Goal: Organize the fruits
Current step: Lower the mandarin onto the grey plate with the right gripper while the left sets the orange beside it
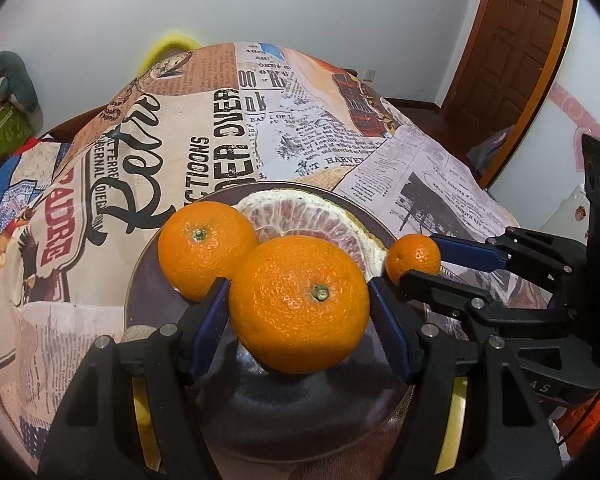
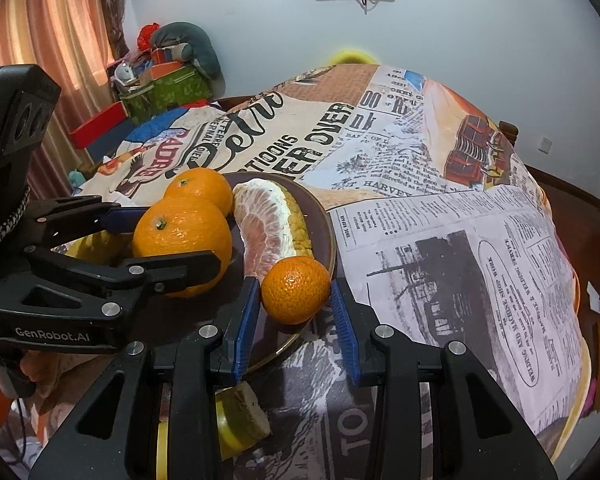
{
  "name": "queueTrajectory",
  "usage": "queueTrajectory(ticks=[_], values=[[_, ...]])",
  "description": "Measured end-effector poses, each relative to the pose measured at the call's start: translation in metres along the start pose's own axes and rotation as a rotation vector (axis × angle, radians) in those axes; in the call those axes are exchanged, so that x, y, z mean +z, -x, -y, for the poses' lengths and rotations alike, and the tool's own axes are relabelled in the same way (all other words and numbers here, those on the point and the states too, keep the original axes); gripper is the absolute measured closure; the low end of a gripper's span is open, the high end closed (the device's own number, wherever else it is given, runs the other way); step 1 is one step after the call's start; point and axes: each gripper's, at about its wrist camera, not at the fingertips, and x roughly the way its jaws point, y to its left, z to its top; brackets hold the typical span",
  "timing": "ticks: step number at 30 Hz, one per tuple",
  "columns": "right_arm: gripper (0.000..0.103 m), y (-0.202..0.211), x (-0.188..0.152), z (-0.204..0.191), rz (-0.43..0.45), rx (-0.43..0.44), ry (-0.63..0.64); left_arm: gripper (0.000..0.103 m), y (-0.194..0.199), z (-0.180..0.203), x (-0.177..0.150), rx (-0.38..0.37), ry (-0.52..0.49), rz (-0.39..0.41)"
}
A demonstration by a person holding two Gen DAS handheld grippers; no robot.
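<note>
Two grippers work the same plate at once, each with its jaws around a fruit. The left gripper point(image 1: 298, 312) has its blue pads pressed to both sides of a large orange point(image 1: 300, 304), stem end up, held over the near half of the dark plate point(image 1: 148, 280); I judge it gripped rather than merely straddled, since the fruit seems to hang clear of the plate floor. The right gripper point(image 2: 294, 312) brackets a small mandarin point(image 2: 295, 290) at the plate's 4 o'clock rim; its jaws stand slightly wider than the fruit, so whether they pinch it I cannot tell. Beyond the large orange, at 11 o'clock, a second orange point(image 1: 206, 248) sits on the plate touching it, and a peeled pomelo piece point(image 1: 312, 216) lies along the far side at 12 to 2 o'clock. Gathering all the fruit on one plate looks like the purpose. Under the plate, a newspaper-print cloth point(image 1: 340, 152) covers the table.
</note>
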Motion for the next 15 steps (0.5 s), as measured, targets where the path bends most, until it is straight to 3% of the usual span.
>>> queueTrajectory(ticks=[7,15], values=[[0.068,-0.004,-0.002,0.001,-0.020,0.020,-0.009,0.034,0.008,-0.004,0.005,-0.024,0.021,0.035],[0.068,0.007,-0.004,-0.002,-0.011,0.002,-0.016,0.034,0.024,-0.003,0.001,0.001,0.005,0.053]])
